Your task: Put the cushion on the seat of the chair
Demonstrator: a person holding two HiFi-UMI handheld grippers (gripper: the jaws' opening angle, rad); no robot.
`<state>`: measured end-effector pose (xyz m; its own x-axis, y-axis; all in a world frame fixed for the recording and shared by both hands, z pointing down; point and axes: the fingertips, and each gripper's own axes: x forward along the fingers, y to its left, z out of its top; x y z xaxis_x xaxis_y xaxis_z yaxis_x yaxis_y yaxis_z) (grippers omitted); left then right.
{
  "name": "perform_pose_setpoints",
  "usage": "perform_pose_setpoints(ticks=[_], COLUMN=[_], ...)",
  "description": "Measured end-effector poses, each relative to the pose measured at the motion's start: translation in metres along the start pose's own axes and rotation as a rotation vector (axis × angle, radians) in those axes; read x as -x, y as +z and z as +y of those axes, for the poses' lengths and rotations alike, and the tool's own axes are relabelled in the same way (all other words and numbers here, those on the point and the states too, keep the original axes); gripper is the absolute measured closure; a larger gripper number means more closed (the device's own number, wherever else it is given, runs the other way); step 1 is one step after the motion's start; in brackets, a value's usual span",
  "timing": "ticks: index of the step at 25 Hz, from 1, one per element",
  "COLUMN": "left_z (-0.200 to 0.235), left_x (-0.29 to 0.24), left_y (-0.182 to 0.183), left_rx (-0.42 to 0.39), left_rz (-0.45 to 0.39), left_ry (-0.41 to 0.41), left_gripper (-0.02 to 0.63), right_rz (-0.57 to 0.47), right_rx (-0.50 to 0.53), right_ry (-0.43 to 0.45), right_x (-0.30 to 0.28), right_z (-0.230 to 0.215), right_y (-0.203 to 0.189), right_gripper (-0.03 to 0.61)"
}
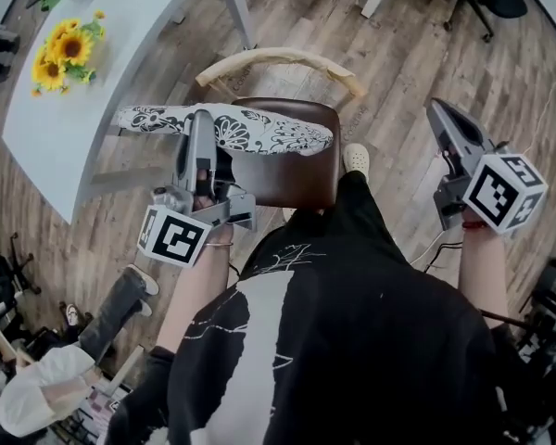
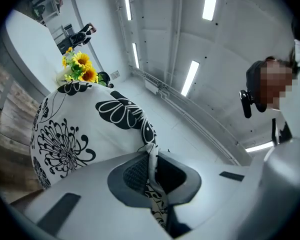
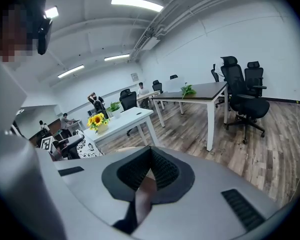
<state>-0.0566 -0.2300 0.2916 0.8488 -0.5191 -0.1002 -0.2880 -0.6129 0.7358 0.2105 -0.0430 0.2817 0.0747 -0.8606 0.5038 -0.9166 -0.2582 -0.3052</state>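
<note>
Item: cushion [image 1: 259,130], white cover with black floral print, with chair and two hand-held grippers; at far left, a white table [image 1: 65,146] carrying sunflowers [image 1: 63,52], not involved; next, the cushion itself, seen nearly edge-on, lying across the rear of the chair's seat [image 1: 292,179] and overhanging its left side, whether resting on the seat or just above it cannot be told; left gripper [image 1: 202,119], jaws clamped tight on a fold of the cover at the cushion's near edge, the cloth visibly bunched between the pads; chair, dark brown seat with a pale curved backrest [image 1: 278,60] just beyond the cushion; right gripper [image 1: 437,109], well apart to the right of the chair, jaws together and empty. Handling, by judgement: light, soft and pliant, likely to sag and swing from a single pinch; not fragile; cover cloth thin, so a pinch of fabric alone may creep loose; best hold is a deep bite on the edge or seam, a second grip at the opposite edge helping to lay it flat and centred.
</note>
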Motion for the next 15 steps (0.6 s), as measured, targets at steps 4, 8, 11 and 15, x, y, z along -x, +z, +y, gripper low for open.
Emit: perform_pose_setpoints(ticks=[4, 8, 11, 15], left_z=[0.007, 0.010, 0.012, 0.024], left_x=[-0.004, -0.009, -0.016, -0.019], left_y=[-0.009, -0.020, -0.024, -0.026], left_rx=[0.014, 0.033, 0.027, 0.027], left_rz=[-0.005, -0.046, -0.078, -0.167], left_ry=[0.055, 0.097, 0.124, 0.212], left_gripper=[0.592, 0.592, 0.592, 0.592], right_rz=[0.022, 0.072, 0.107, 0.162], right_rx=[0.024, 0.042, 0.060, 0.126], right_ry=[0.042, 0.114, 0.178, 0.245], right_x=[-0.020, -0.050, -0.077, -0.111], right_z=[-0.006, -0.025, -0.038, -0.050], right_y=[0.014, 0.025, 0.039, 0.064], right_gripper=[0.563, 0.563, 0.563, 0.563])
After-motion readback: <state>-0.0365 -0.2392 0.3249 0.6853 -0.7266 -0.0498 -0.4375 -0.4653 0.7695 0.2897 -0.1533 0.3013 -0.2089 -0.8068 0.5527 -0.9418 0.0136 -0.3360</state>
